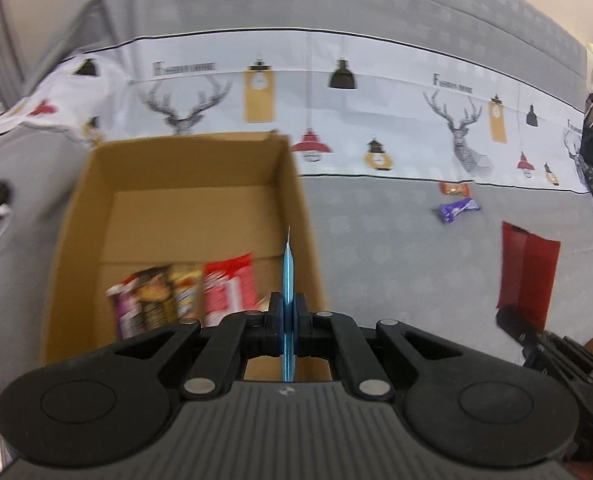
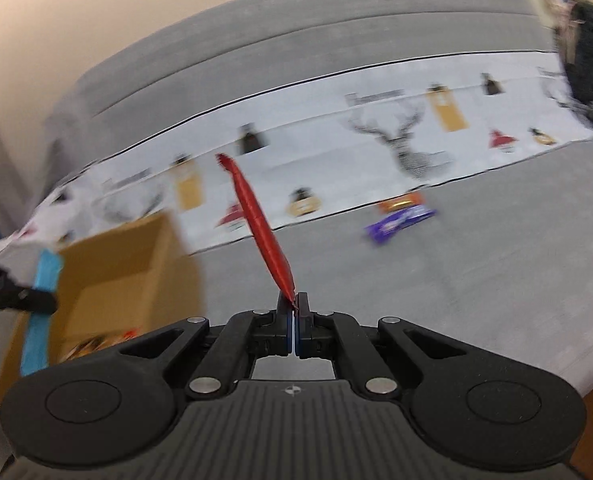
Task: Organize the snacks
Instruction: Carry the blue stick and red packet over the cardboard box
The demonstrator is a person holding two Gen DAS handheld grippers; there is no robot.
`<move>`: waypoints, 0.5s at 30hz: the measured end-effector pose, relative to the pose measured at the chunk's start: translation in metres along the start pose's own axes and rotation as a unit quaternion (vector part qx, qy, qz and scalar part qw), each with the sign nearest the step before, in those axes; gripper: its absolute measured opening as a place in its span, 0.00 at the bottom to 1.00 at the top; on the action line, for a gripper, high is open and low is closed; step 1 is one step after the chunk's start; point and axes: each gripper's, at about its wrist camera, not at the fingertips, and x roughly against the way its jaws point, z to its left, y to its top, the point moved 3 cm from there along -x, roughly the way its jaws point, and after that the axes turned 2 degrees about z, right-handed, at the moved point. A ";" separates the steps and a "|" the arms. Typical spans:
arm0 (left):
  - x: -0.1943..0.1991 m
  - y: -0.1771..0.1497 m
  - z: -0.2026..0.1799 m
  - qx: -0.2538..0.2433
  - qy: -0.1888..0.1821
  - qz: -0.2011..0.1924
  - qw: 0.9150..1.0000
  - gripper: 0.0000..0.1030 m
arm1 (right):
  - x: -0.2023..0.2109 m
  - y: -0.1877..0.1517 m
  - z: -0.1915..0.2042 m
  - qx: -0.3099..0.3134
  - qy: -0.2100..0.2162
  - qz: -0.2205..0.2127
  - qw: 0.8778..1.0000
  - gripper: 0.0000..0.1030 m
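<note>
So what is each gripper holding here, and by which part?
Left gripper: thin blue packet, pinched partway along, edge-on. Right gripper: red packet, by its bottom edge.

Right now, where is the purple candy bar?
In both wrist views the purple candy bar lies on the grey cover, right of the cardboard box, just in front of an orange wrapper.

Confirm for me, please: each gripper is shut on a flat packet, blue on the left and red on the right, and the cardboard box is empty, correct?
Not quite: the cardboard box is not empty. The left wrist view shows several snack packs lying in it. The rest holds: the left gripper is shut on a blue packet, the right gripper on a red packet.
</note>
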 end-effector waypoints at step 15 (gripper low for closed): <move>0.064 -0.073 0.104 0.086 0.010 -0.017 0.996 0.04 | 0.046 -0.056 0.108 0.065 0.071 0.044 0.994 0.00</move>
